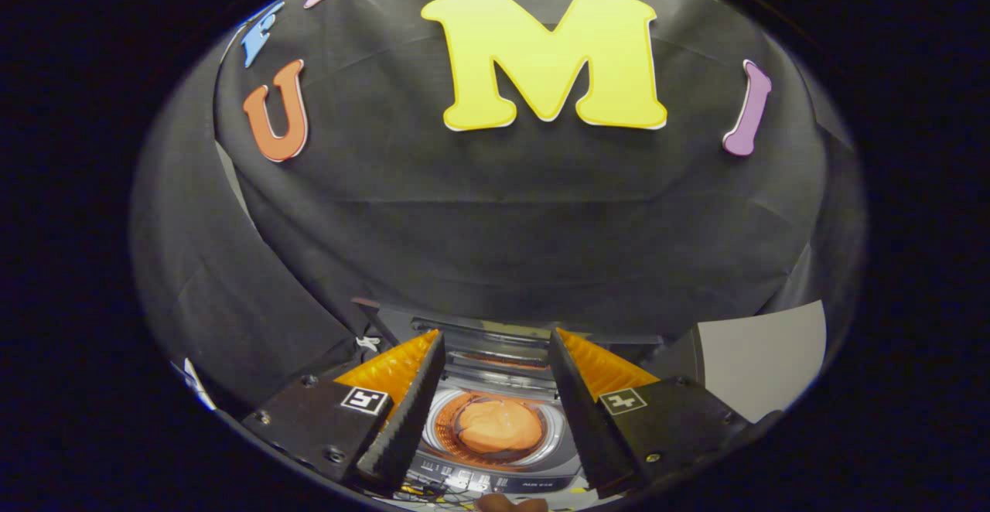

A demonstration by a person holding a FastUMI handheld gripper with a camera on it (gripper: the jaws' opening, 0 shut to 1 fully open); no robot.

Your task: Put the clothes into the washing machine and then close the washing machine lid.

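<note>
I can make out very little writing from here. The washing machine (495,427) has a control strip along its near edge with a row of small pale markings and one short word printed beside them, but all of it is too small and blurred for me to read. Each finger of my gripper (495,357), which stands open, carries a square black-and-white coded marker (364,400); these hold patterns, not letters or numbers.
</note>
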